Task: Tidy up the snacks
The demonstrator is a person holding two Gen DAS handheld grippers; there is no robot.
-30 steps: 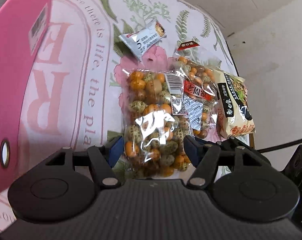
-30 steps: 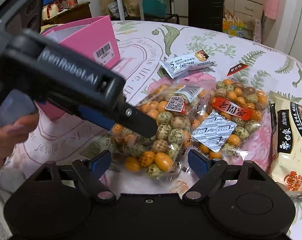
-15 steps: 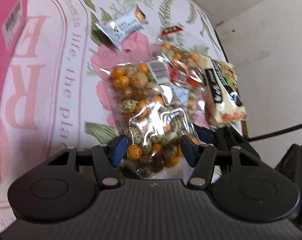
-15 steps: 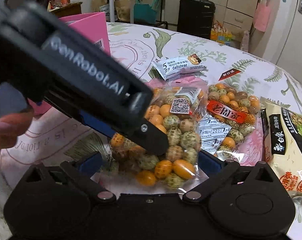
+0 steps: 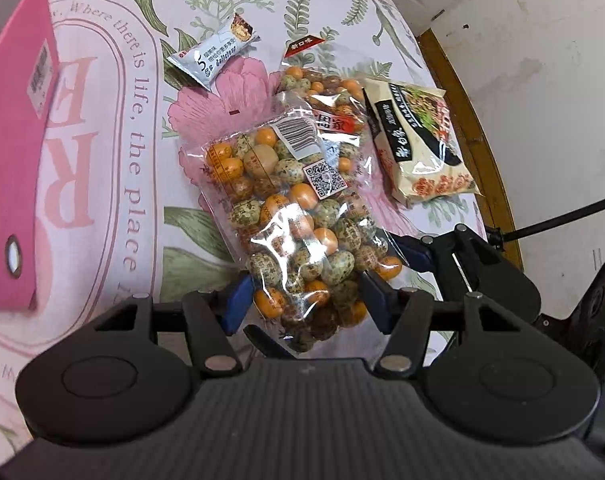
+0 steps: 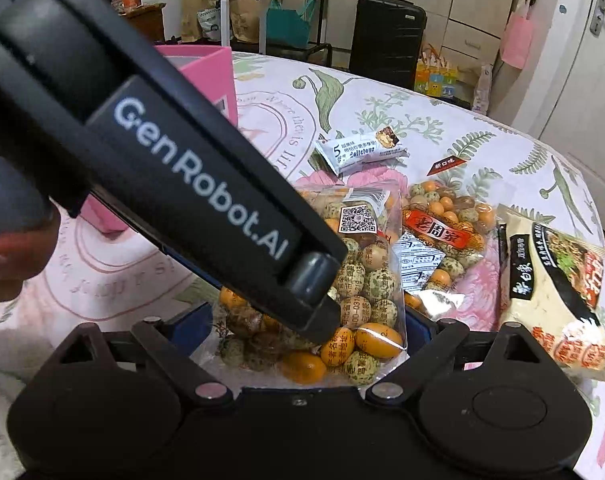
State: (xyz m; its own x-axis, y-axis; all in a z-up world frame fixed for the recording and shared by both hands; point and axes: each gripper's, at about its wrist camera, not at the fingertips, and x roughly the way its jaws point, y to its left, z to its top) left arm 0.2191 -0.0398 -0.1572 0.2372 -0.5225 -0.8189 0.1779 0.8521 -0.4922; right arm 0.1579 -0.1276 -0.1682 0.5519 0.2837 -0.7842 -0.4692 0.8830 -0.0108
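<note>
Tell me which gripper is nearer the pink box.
Left. The left gripper, shut on the nut bag, is beside the pink box; the right gripper sits beyond it, farther off.

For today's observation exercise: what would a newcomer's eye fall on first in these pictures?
First, the clear bag of orange and speckled nuts, clamped at its near end by the left hand-held gripper and tilting up off the floral tablecloth. Next, the pink box at the far left. The right hand-held gripper stands open around the bag's bottom.
</note>
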